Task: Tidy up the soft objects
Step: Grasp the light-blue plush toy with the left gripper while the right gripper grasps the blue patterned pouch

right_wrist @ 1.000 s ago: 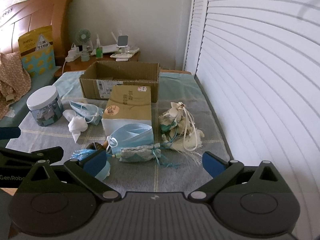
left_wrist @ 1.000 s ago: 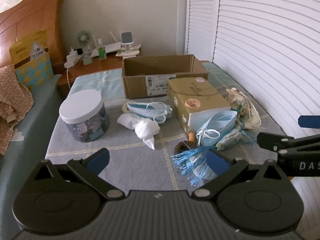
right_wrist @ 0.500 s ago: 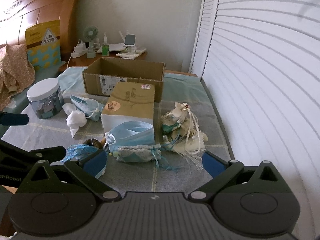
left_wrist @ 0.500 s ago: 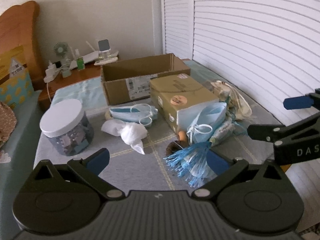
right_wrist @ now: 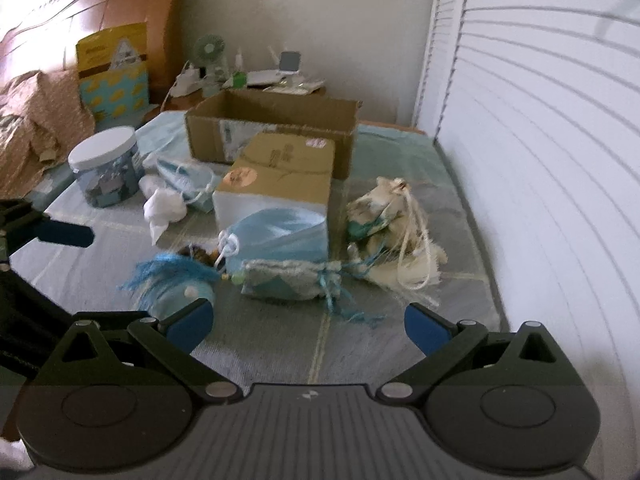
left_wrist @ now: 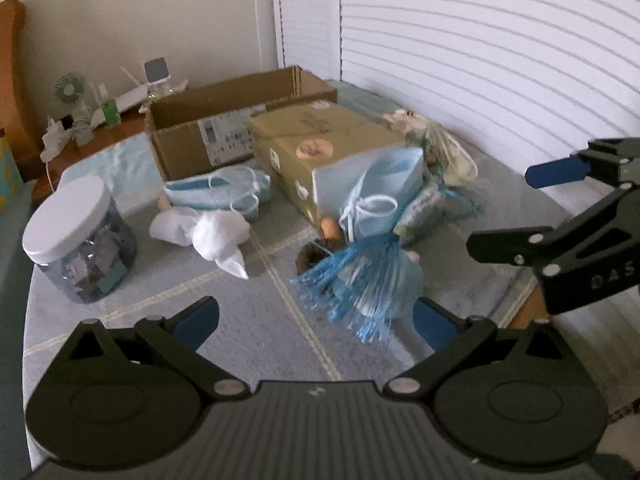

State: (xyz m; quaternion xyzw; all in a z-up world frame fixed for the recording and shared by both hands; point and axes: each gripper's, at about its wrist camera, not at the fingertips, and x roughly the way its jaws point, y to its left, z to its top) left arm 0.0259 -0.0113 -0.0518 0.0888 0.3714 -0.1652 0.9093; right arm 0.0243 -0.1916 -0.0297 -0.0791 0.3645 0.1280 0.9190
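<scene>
Soft things lie on the bed cover: a blue tasselled sachet (left_wrist: 372,280) (right_wrist: 176,280), a grey-blue pouch (right_wrist: 292,280), a cream tasselled bundle (right_wrist: 392,232), a blue face mask (left_wrist: 384,200) (right_wrist: 276,236) leaning on a closed tan box (left_wrist: 320,148) (right_wrist: 280,172), another mask (left_wrist: 216,192), and a white cloth (left_wrist: 212,236) (right_wrist: 164,208). An open cardboard box (left_wrist: 232,120) (right_wrist: 272,128) stands behind. My left gripper (left_wrist: 316,318) is open and empty just before the blue sachet. My right gripper (right_wrist: 306,322) is open and empty, just before the pouch; it also shows in the left wrist view (left_wrist: 516,212).
A white-lidded jar (left_wrist: 76,236) (right_wrist: 104,164) stands at the left. A bedside table with a small fan (right_wrist: 210,50) and devices is behind the box. White louvred doors (right_wrist: 540,120) run along the right. A wooden headboard and pillows are at the far left.
Both grippers have moved forward toward the pile, so the objects look larger. The left view has swung right. Both stay open and empty.
</scene>
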